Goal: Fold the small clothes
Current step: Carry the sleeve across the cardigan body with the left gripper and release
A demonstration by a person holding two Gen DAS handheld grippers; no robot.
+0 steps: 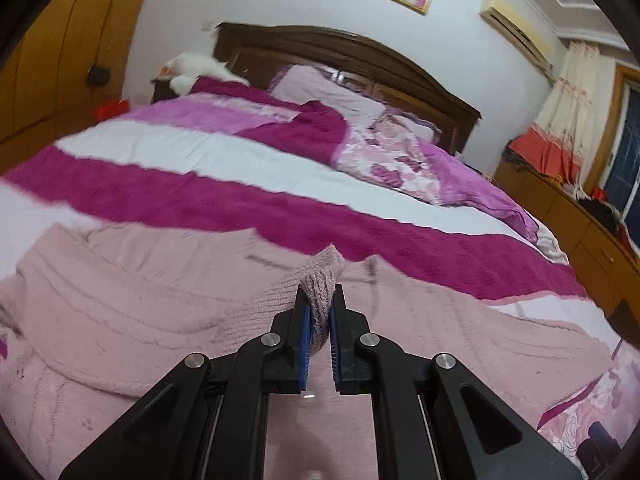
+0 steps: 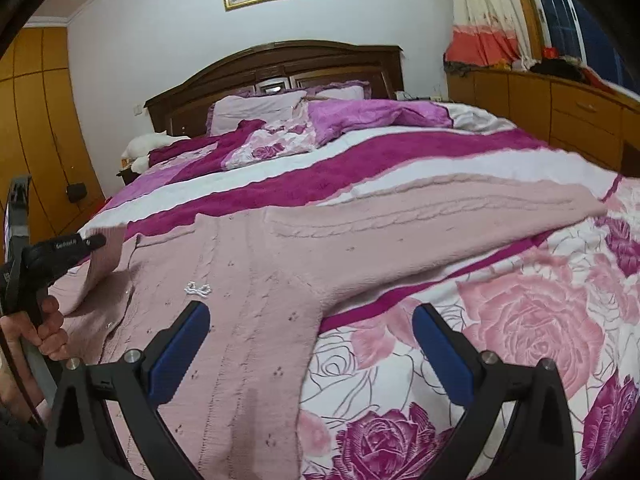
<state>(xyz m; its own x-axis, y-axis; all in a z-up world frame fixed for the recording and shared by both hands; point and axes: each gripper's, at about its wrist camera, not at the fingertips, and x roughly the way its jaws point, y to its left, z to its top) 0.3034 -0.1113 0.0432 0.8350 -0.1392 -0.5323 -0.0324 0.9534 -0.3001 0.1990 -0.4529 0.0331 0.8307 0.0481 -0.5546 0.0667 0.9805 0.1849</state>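
A pale pink knitted sweater [image 2: 256, 264] lies spread on the bed, with a small white bow on its chest and one sleeve [image 2: 460, 204] stretched out to the right. My left gripper [image 1: 319, 300] is shut on the ribbed cuff [image 1: 324, 276] of the other sleeve and holds it lifted above the sweater's body [image 1: 120, 304]. In the right wrist view that gripper [image 2: 94, 242] shows at the left edge with the cuff in it. My right gripper [image 2: 312, 320] is open and empty, low over the sweater's right side edge.
The bed has a magenta-and-white striped blanket [image 1: 240, 196] and a rose-print quilt [image 2: 500, 340]. Pillows [image 2: 256, 110] and a dark wooden headboard [image 2: 280, 60] are at the far end. Wooden cabinets [image 2: 560, 116] stand to the right, a wardrobe [image 1: 48, 60] to the left.
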